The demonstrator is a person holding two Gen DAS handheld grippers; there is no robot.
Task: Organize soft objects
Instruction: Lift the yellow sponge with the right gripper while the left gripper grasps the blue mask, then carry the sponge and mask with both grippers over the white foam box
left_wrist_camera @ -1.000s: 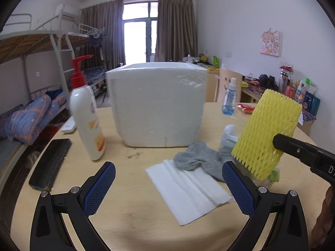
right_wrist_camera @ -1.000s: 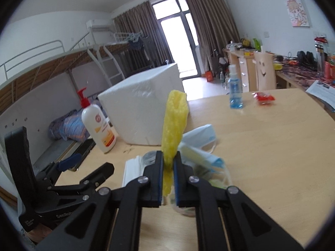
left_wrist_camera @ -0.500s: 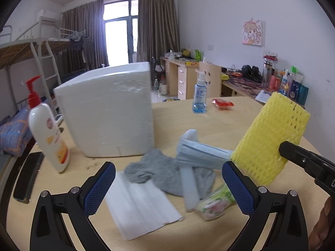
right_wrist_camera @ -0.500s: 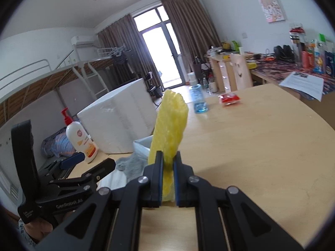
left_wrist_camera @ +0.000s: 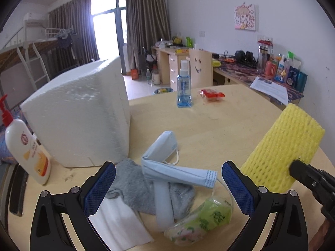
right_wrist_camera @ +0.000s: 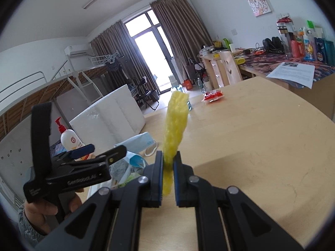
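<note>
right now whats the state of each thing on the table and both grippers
right gripper: shut on the yellow foam net, held off the table
left gripper: open, empty
face mask: folded, lying on the grey cloth
white tissue: flat, partly under the cloth
green packet: lying down
foam box: standing
lotion bottle: upright
spray bottle: upright

On your bench: one foam box [left_wrist_camera: 79,117], one lotion bottle [left_wrist_camera: 27,150], one spray bottle [left_wrist_camera: 184,87], one red packet [left_wrist_camera: 211,94], two masks [left_wrist_camera: 178,172], one grey cloth [left_wrist_camera: 134,186], one tissue [left_wrist_camera: 119,223], one green packet [left_wrist_camera: 201,221], one yellow net [left_wrist_camera: 284,148].
</note>
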